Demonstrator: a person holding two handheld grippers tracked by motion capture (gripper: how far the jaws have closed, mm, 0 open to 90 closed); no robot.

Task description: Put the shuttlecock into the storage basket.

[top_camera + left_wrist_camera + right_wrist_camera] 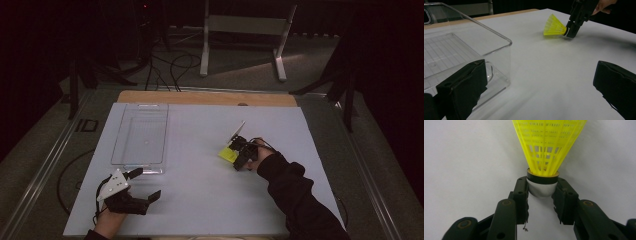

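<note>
A yellow shuttlecock [228, 154] lies on the white table [200, 190] right of centre, its skirt pointing left. My right gripper [239, 156] is shut on its white cork base [541, 189], both pads [522, 192] pressing the sides just below the black band; the skirt [547, 142] fans away from the jaws. From the left gripper view, the shuttlecock [554, 26] and the right gripper [572, 29] lie far across the table. My left gripper [146, 185] rests near the front left, jaws wide open and nothing between them, its fingers [464, 87] beside a clear box.
A clear plastic box [141, 140] stands on the left half of the table, its near corner [507, 45] close to my left gripper. A wooden strip [205, 98] runs along the far edge. Beyond the table are a white frame [245, 30] and floor cables.
</note>
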